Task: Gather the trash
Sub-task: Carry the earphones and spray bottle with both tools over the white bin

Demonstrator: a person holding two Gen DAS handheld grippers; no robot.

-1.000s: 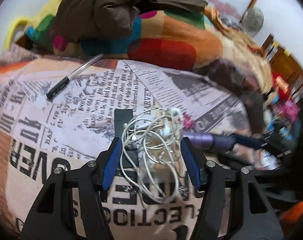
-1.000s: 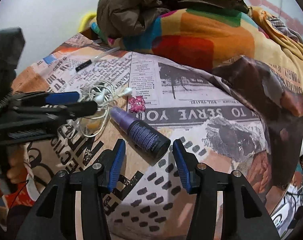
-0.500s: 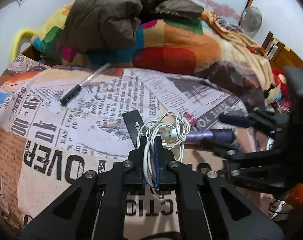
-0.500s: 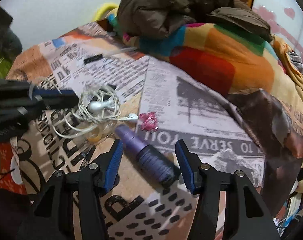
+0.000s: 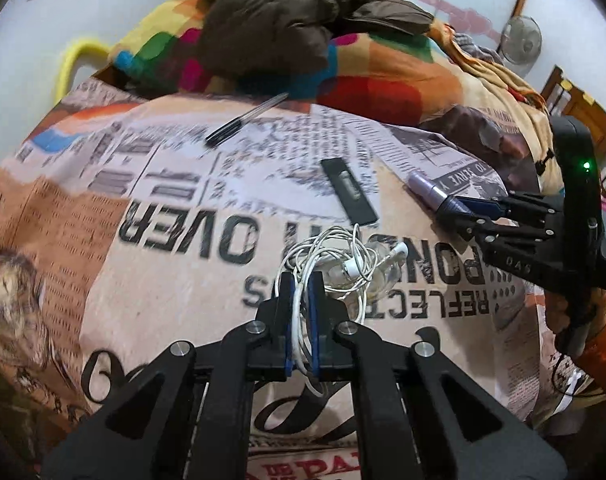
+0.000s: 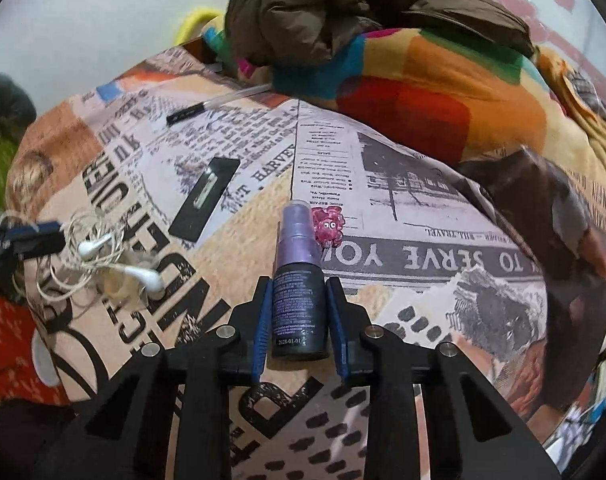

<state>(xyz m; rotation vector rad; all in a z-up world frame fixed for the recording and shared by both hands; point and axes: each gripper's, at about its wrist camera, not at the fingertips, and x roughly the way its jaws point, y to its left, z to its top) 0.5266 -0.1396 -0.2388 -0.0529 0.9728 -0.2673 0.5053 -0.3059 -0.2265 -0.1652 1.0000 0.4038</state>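
I'm pinching the tangled white earphone cord (image 5: pixel 327 264) in my fully closed left gripper (image 5: pixel 299 292) above the newspaper-print bedsheet (image 5: pixel 175 280); my right gripper (image 6: pixel 297 300), jaws just narrowing, is clamping the small purple spray bottle (image 6: pixel 299 280) lying on it.

You get soft, even indoor light, with only faint shadows on the newspaper-print bedsheet (image 5: pixel 175 280). Its lettering smears with motion blur at your left view's far edge. Both fisheye views bow strongly outward, with dark vignetted corners.
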